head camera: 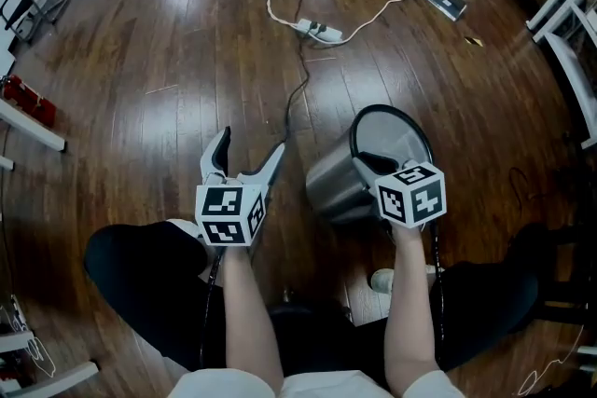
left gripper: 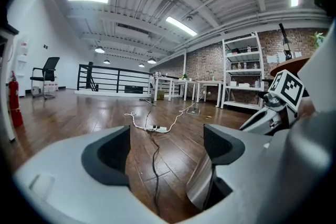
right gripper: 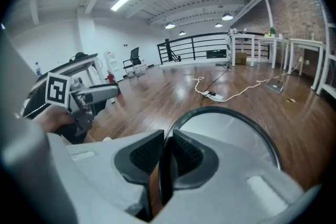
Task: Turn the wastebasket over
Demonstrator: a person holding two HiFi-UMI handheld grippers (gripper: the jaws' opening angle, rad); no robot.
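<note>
Grey fingers [head camera: 270,165], black-white marker cubes [head camera: 229,213], dark trousers [head camera: 140,270]

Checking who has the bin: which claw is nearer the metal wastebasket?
Right. The right claw is clamped on the rim of the wastebasket; the left claw stands open beside its wall, not touching.

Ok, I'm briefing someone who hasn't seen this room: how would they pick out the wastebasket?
On the dark wooden floor, low in the head view, the right gripper is shut on the rim of the wastebasket. It is a shiny metal cylinder with a black rim, tipped at an angle; its only neighbours are cables and a white power strip.
</note>
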